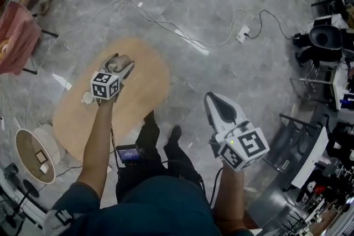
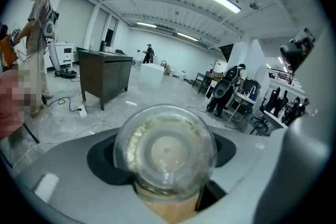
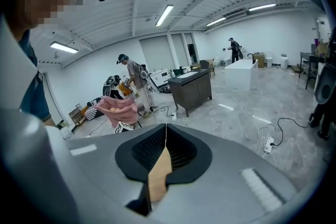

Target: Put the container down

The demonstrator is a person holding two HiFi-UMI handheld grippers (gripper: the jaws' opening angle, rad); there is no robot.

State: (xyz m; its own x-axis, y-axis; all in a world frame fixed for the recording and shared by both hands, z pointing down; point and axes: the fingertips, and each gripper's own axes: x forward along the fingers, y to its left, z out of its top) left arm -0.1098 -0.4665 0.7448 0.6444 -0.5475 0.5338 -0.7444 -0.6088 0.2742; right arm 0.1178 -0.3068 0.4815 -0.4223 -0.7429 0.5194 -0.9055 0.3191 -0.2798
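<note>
A clear round container (image 2: 165, 152) with pale crumbs around its base sits between the jaws of my left gripper (image 1: 117, 61), which is shut on it. In the left gripper view its base faces the camera. In the head view the container (image 1: 116, 65) hangs over the far part of the oval wooden table (image 1: 144, 83). My right gripper (image 1: 212, 99) is off to the right above the grey floor, away from the table. In the right gripper view its jaws meet at the tips, and the right gripper (image 3: 166, 131) holds nothing.
A small round white lid (image 1: 87, 98) lies on the table near its left edge. A round white bin (image 1: 36, 154) stands lower left of the table. Cables and power strips (image 1: 242, 35) cross the floor beyond it. Office chairs and desks (image 1: 326, 41) crowd the right side.
</note>
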